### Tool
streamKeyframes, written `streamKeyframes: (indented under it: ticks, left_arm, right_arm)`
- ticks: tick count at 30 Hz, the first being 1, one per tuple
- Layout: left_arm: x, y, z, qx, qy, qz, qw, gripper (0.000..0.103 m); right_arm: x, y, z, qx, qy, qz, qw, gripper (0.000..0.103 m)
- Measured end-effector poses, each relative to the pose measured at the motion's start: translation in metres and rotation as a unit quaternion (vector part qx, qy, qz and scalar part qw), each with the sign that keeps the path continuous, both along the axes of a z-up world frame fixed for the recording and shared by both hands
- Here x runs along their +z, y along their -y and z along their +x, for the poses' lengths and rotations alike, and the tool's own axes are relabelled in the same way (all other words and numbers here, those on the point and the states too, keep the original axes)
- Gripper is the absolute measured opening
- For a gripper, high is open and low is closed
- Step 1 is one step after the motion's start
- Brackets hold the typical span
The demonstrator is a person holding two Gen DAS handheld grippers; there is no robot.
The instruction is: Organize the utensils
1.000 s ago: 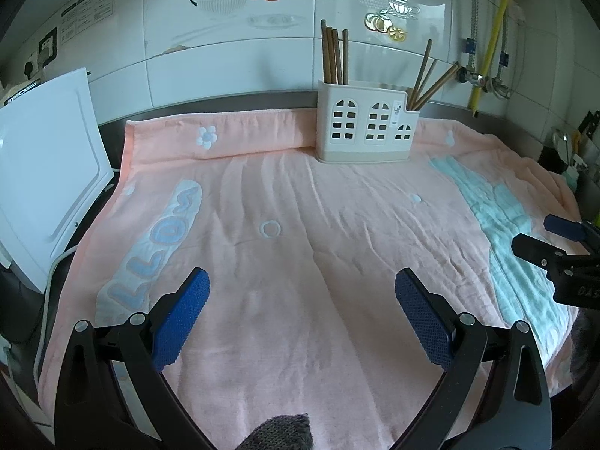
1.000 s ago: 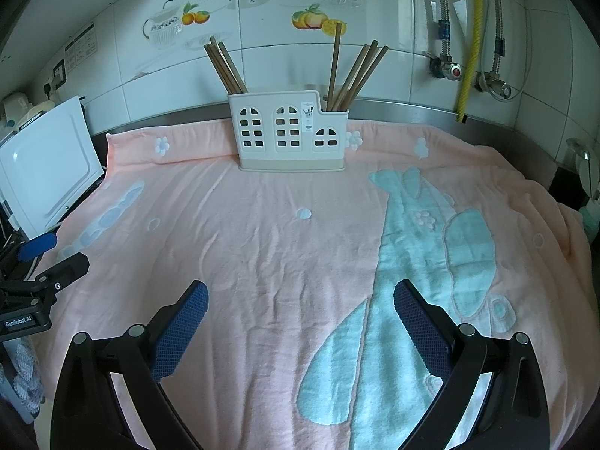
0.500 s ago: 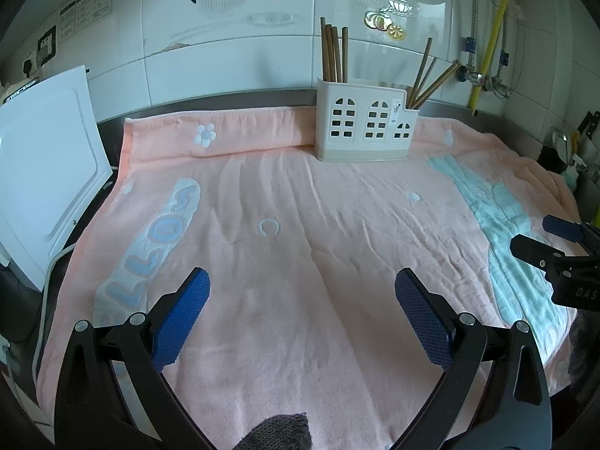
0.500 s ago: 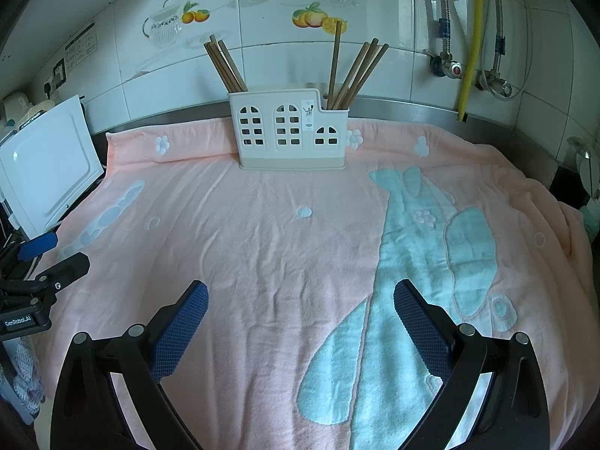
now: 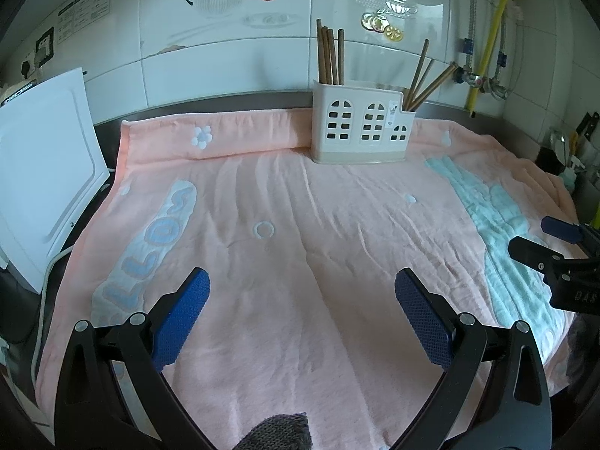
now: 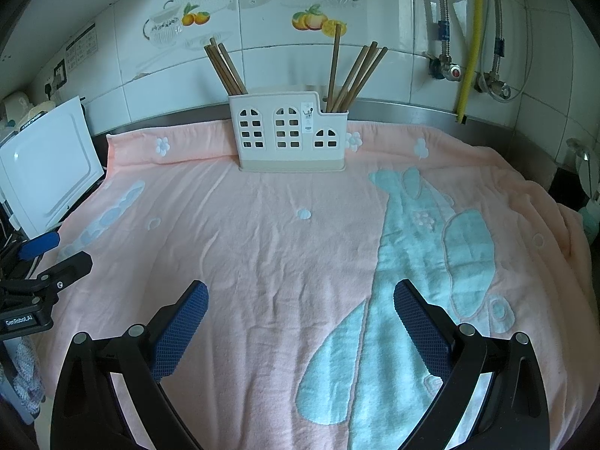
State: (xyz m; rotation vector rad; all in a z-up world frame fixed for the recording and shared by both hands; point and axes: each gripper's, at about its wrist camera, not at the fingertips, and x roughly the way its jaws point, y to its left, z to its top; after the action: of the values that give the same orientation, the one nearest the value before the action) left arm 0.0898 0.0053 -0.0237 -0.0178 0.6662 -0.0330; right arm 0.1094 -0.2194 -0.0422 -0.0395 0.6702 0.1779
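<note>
Chopsticks (image 6: 225, 69) stand upright in two bunches, one at the left end of the white holder (image 6: 288, 133) and another (image 6: 352, 75) fanned out at its right end, so they appear already sorted. The holder sits at the back of the pink towel (image 6: 262, 247), against the tiled wall (image 5: 225, 60), probably so it stays out of the way. The left gripper (image 5: 302, 315) and the right gripper (image 6: 300, 315) both hover low over the near part of the towel, jaws spread wide and carrying nothing. No loose utensil lies on the cloth, so the task looks finished.
</note>
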Motion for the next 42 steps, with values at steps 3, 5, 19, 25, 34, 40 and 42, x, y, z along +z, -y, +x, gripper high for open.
streamKeyframes:
  ticks: [3,5,19,25,34,40,42]
  left_arm:
    - [0.001,0.000,0.001,0.000,0.001,0.000,1.0000,0.098]
    - [0.001,0.000,0.002,0.000,0.001,-0.002,1.0000,0.098]
    - [0.009,0.004,0.005,-0.009,0.010,-0.003,0.9999,0.098]
    - [0.010,0.007,0.006,-0.015,0.011,-0.003,0.9998,0.098]
    - [0.009,0.011,0.007,-0.023,0.012,-0.002,0.9997,0.098]
    - [0.010,0.012,0.008,-0.026,0.012,-0.002,0.9996,0.098]
    - [0.010,0.012,0.008,-0.028,0.013,-0.001,0.9995,0.098]
  right_arm:
    - [0.001,0.001,0.000,0.000,0.000,-0.001,1.000,0.096]
    - [0.001,0.001,0.000,0.000,0.001,0.000,1.000,0.096]
    - [0.006,0.007,0.000,-0.004,0.004,0.001,1.000,0.096]
    - [0.006,0.008,-0.001,-0.005,0.004,0.002,1.000,0.096]
    - [0.006,0.009,-0.001,-0.006,0.004,0.004,1.000,0.096]
    - [0.007,0.010,-0.001,-0.007,0.004,0.004,1.000,0.096]
    - [0.007,0.010,-0.001,-0.006,0.004,0.003,1.000,0.096]
